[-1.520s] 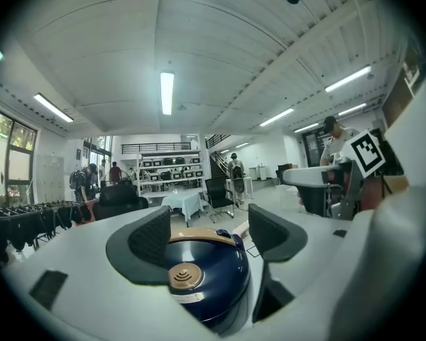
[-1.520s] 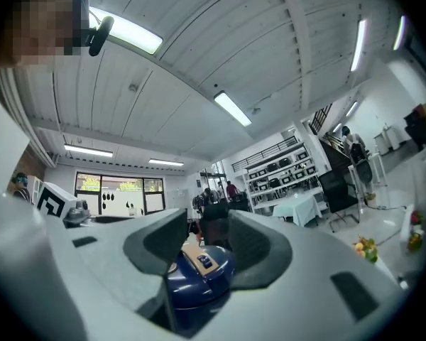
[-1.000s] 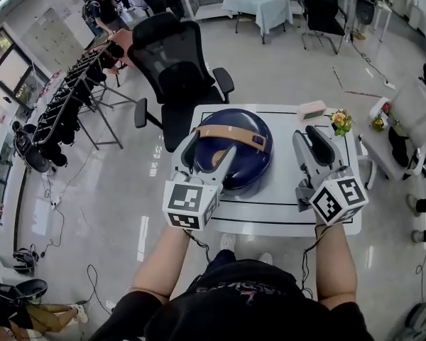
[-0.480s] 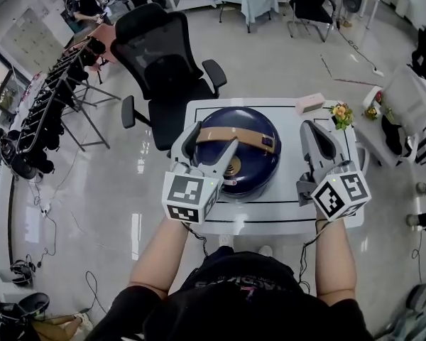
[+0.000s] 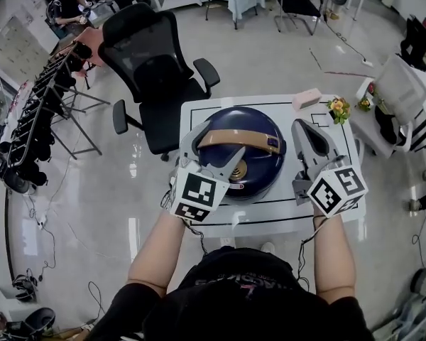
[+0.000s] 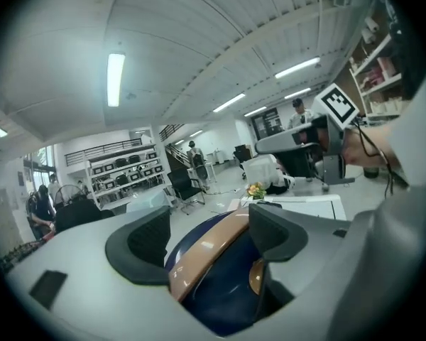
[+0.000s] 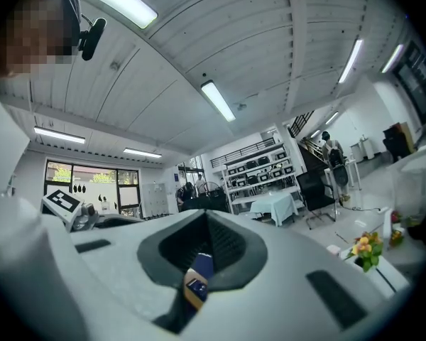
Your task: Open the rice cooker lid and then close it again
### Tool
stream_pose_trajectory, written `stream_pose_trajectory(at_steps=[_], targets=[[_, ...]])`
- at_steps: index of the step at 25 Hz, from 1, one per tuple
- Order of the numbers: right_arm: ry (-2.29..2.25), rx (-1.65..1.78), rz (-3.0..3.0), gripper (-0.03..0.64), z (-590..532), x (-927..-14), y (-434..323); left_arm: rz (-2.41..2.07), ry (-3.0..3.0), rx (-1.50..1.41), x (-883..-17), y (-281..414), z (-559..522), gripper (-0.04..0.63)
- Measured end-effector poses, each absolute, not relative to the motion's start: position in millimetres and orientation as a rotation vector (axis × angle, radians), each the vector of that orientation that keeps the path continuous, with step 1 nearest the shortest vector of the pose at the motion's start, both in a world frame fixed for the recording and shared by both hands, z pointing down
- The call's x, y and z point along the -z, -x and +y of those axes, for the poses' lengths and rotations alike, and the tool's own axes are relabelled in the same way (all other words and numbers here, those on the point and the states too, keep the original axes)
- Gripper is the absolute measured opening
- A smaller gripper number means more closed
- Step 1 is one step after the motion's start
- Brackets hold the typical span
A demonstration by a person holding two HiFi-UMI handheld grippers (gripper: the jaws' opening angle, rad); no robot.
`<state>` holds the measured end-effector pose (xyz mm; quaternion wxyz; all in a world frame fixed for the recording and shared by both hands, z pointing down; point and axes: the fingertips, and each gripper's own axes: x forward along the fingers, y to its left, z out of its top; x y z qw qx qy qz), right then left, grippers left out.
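On the white table (image 5: 270,217), the rice cooker (image 5: 261,168) handle (image 5: 234,137) is straddled by the open left gripper (image 5: 214,148), the right gripper (image 5: 303,128) just closed on nothing.

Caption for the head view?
Left hand-held gripper straddles rice cooker handle; right hand-held gripper, just closed empty, alongside.

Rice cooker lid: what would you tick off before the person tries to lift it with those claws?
1. The lid is down on the rice cooker: ok.
2. The tan handle lies between the left gripper jaws: ok.
3. Left pads pressing the handle: not ok, the jaws stand apart.
4. The right gripper is out of the way: ok. It is beside the cooker, empty, and its jaws have just closed together.
5. Whether the lid is locked: cannot tell.
6. Cooker steady on the white table: cannot tell.
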<state>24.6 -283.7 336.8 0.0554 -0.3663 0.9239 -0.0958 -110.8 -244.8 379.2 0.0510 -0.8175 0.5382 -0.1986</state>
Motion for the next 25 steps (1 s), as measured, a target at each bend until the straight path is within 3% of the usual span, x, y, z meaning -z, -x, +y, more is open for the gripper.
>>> stream_pose_trajectory(at_steps=[16, 25], targets=[[1.235, 0.457, 2.860, 0.002, -287.2, -388.5, -7.0, 1.227, 2.358, 0.980, -425.1, 81.7, -262.3, 0.330], [1.226, 0.551, 2.892, 0.002, -289.7, -410.4, 3.9, 1.127, 2.319, 1.036, -432.2, 69.6, -270.7, 0.260]])
